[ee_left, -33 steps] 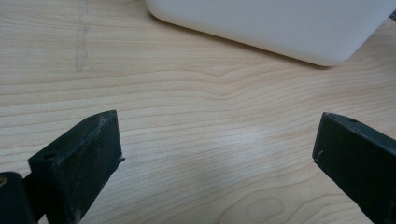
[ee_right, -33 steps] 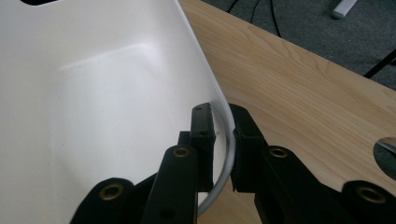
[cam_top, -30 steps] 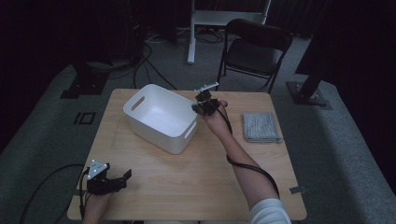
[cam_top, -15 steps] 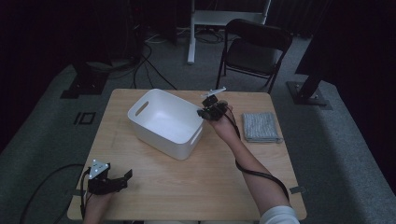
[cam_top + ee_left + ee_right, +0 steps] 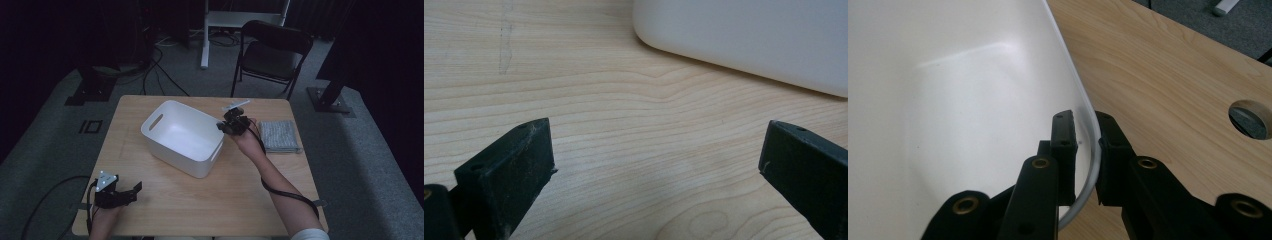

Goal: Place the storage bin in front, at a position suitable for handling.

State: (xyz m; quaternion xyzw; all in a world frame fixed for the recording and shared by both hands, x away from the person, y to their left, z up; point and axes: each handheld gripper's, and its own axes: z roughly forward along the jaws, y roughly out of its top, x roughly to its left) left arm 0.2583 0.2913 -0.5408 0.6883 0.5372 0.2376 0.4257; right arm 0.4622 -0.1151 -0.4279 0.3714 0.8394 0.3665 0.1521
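Observation:
A white plastic bin with cut-out handles stands in the middle of the wooden table, set at an angle. My right gripper is at its far right corner. In the right gripper view the gripper is shut on the bin's thin rim, one jaw inside the wall and one outside. The bin's inside looks empty. My left gripper rests open at the table's near left corner. Its jaws stand wide apart over bare wood, with the bin's wall ahead of them.
A folded grey cloth lies on the table's right side, just past my right hand. A round cable hole is cut in the tabletop near the bin. Behind the table stand a black folding chair and a white stand.
My right gripper has moved to the right and a little nearer, holding the bin's rim, and the bin has slid along with it. The left gripper has stayed put.

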